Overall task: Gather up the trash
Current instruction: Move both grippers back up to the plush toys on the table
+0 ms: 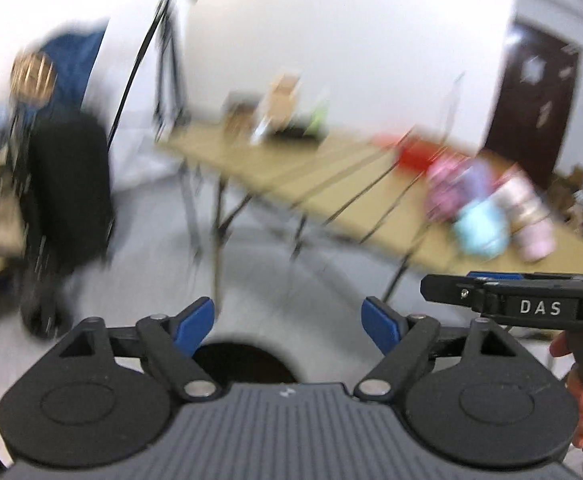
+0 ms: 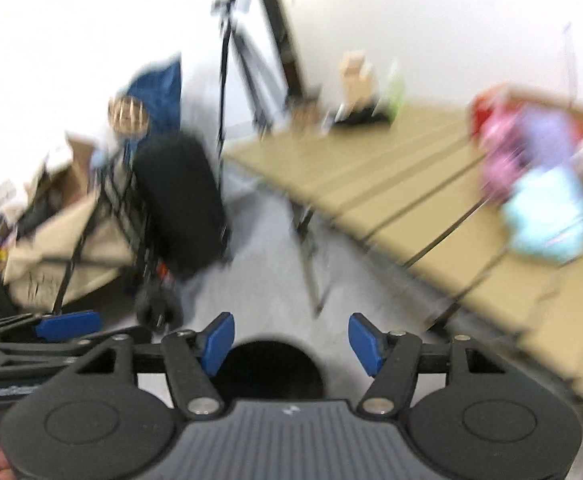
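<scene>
Both views are blurred. My left gripper [image 1: 287, 320] is open, and nothing lies between its blue pads [image 1: 193, 326]. My right gripper [image 2: 291, 338] is open too and holds nothing; it also shows from the side as the right gripper [image 1: 471, 284] at the edge of the left wrist view. A dark round opening [image 1: 243, 364] sits just below and behind the left fingers, and the same dark opening [image 2: 271, 368] shows under the right ones. On the tan folding table [image 1: 291, 168] lies a heap of soft pink [image 1: 447, 188] and light-blue bundles [image 1: 479, 232], well ahead of both grippers.
A black bag [image 1: 67, 192] stands on the grey floor at the left by a blue chair. A tripod [image 1: 169, 60] rises behind the table's far end, where cardboard boxes [image 1: 279, 104] stand. A dark door [image 1: 531, 112] is at the right. A red thing [image 1: 415, 152] lies on the table.
</scene>
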`<move>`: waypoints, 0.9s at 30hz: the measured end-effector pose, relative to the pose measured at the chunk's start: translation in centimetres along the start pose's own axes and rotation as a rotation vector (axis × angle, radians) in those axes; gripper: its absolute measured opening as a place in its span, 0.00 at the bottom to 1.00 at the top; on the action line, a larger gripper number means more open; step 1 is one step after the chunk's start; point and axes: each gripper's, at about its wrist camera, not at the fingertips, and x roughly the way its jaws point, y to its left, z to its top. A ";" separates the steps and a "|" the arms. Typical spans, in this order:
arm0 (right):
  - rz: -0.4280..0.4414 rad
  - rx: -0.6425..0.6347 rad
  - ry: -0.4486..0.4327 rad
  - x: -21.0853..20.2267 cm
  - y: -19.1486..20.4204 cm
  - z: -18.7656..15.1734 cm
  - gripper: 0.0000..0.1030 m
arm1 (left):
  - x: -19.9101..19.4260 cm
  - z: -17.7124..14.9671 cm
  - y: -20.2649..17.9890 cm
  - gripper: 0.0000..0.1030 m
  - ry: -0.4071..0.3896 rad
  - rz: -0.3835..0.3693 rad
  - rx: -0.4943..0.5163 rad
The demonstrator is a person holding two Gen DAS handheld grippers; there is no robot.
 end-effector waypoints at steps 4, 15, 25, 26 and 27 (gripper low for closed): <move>-0.090 -0.008 -0.185 -10.6 -3.4 0.0 0.77 | -5.5 0.7 -5.7 0.91 -0.155 -0.098 0.069; -0.367 0.093 -0.377 -26.7 -13.4 -6.0 0.80 | -6.8 -1.0 -15.5 0.94 -0.150 -0.288 0.185; -0.281 0.133 -0.309 -17.8 -18.6 -3.8 0.68 | 7.9 1.1 -17.3 0.64 -0.038 -0.314 0.173; -0.268 0.133 -0.299 -16.1 -18.7 -3.1 0.68 | 9.7 1.4 -17.0 0.63 -0.023 -0.316 0.147; -0.254 0.130 -0.290 -14.3 -19.2 -2.1 0.67 | 11.7 1.7 -16.8 0.60 -0.007 -0.325 0.120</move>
